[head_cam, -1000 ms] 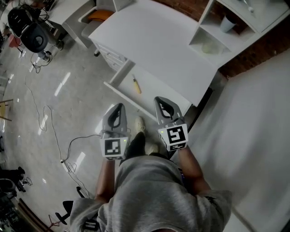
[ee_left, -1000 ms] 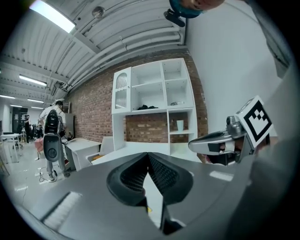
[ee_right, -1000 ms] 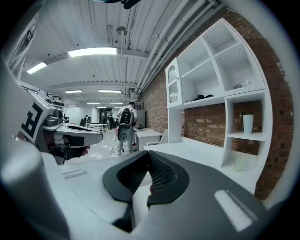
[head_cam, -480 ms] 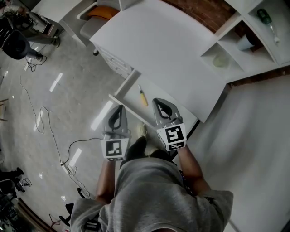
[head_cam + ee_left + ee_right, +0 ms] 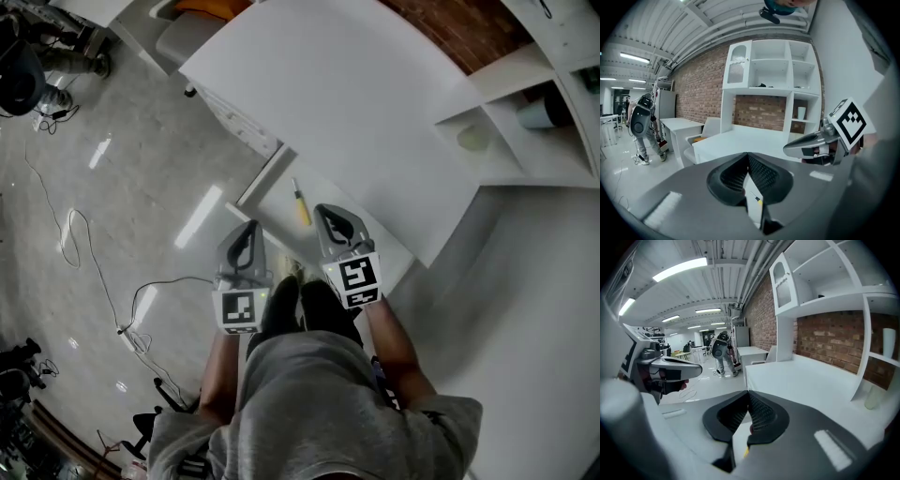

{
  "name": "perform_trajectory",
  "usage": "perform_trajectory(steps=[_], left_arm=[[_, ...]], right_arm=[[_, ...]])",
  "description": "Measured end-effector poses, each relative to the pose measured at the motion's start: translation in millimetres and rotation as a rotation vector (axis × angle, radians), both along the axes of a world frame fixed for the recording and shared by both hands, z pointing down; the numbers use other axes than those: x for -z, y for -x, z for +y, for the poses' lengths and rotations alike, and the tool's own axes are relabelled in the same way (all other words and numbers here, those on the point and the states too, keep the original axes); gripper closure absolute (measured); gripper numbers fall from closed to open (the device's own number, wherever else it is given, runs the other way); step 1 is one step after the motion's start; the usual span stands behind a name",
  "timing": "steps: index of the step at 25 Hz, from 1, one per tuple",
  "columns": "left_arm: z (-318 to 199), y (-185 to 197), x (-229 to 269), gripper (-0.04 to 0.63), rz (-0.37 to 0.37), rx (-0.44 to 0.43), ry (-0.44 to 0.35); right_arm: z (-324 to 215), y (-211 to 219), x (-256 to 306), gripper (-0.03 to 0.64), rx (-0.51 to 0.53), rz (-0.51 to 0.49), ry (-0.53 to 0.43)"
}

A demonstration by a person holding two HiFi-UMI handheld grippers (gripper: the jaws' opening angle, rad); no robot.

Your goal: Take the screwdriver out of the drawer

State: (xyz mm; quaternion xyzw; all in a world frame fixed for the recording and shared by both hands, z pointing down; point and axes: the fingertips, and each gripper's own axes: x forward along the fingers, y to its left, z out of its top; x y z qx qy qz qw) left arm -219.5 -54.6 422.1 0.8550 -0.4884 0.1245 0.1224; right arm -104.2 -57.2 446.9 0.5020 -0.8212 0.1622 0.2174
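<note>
Right gripper is clenched with nothing between its jaws, poised over the open drawer just beside the screwdriver. My left gripper is clenched and empty too, held out over the floor in front of the drawer.

The screwdriver lies flat on the drawer floor, just under the front edge of the desk. Its long axis runs nearly straight away from me, slightly slanted. The yellow handle is the end nearer me and the metal shaft points in under the desk.

I think the main risk is arriving with the jaws closed. That would shove the screwdriver or roll it away. I should open first and close across the handle, not along it, or it may slip. Coming in low, I could also knock the drawer front.
</note>
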Motion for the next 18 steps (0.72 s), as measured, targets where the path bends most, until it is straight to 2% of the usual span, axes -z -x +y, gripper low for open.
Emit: perform_trajectory(steps=[8,18], left_arm=[[-3,-6,-56,0.584,0.002,0.018,0.093],[4,-16,-124,0.584,-0.002,0.075,0.211]], right_arm=[[-5,0,-70,0.614,0.060,0.021,0.139],[-12,-1,-148,0.614,0.130,0.027,0.258]])
